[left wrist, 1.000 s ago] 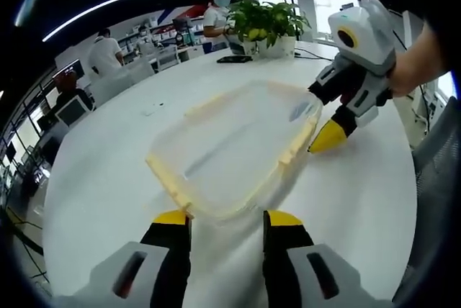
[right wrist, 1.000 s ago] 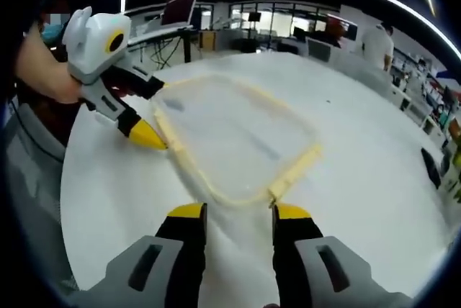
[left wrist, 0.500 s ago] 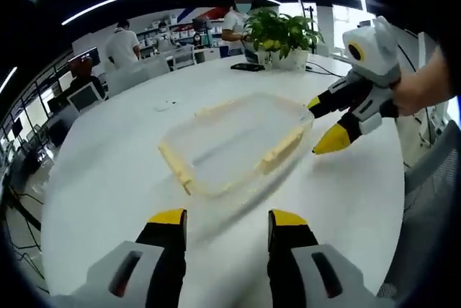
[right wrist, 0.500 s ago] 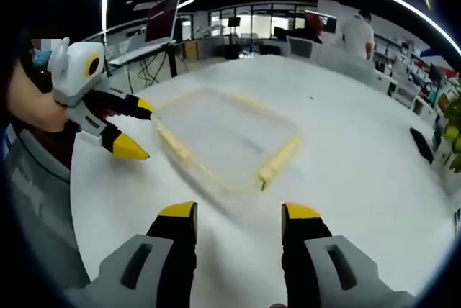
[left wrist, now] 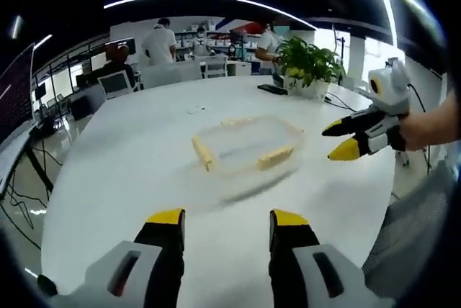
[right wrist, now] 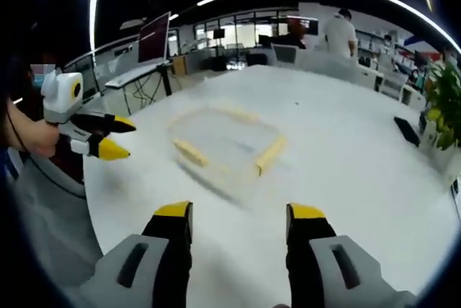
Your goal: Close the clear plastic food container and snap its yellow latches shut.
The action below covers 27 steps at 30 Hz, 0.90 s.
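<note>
A clear plastic food container point(left wrist: 241, 147) point(right wrist: 225, 141) with its lid on lies flat on the white table point(left wrist: 130, 157). Pale yellow latches point(left wrist: 203, 154) point(right wrist: 270, 155) run along its sides. My left gripper point(left wrist: 227, 219) is open and held well back from the container; it also appears at the left of the right gripper view, left gripper point(right wrist: 115, 139). My right gripper point(right wrist: 241, 213) is open too, likewise clear of the container; in the left gripper view this right gripper point(left wrist: 338, 139) hangs off the container's right end, held by a hand.
A potted plant point(left wrist: 308, 67) and a dark phone point(left wrist: 272, 89) sit at the table's far side; the phone point(right wrist: 408, 130) also lies right in the right gripper view. People sit at desks with monitors beyond the table. The table edge point(right wrist: 94, 200) curves close by.
Both grippers have drawn back from the container, which now looks smaller and farther in both views. Their jaws have spread slightly. The container has stayed on the table.
</note>
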Motion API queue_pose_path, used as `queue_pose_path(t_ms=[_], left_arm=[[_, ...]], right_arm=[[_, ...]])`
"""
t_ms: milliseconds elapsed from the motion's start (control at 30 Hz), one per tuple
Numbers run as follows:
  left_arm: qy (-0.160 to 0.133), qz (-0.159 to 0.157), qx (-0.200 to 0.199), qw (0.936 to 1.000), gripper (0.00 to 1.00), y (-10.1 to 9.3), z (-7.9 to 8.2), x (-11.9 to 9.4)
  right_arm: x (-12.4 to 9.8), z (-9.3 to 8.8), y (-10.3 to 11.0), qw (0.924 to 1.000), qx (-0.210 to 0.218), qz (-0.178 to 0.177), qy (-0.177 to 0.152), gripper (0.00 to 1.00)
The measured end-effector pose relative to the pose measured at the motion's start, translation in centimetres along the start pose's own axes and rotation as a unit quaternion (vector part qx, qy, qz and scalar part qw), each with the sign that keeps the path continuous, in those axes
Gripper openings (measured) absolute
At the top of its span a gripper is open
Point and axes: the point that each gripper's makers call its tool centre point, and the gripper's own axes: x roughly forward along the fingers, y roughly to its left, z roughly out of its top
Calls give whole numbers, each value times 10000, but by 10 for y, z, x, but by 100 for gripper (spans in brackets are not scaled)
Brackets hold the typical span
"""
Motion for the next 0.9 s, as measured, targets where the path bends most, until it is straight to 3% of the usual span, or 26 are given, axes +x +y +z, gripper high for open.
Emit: queue_pose_path(t_ms=[367,667,900], left_arm=[[-192,248,-398,9987,41,2,-3,-37],[-338,376,-695,9963,41,-4,-8,-64],[-594,517,-1008,9918,42,-7,1,-79]], right_arm=[[-31,-2,15,9989,329,-240,-232,51],[-50,-6,31,9977,499,-231,-393,52],[-65,3,38,9971,488,-264,-519,53]])
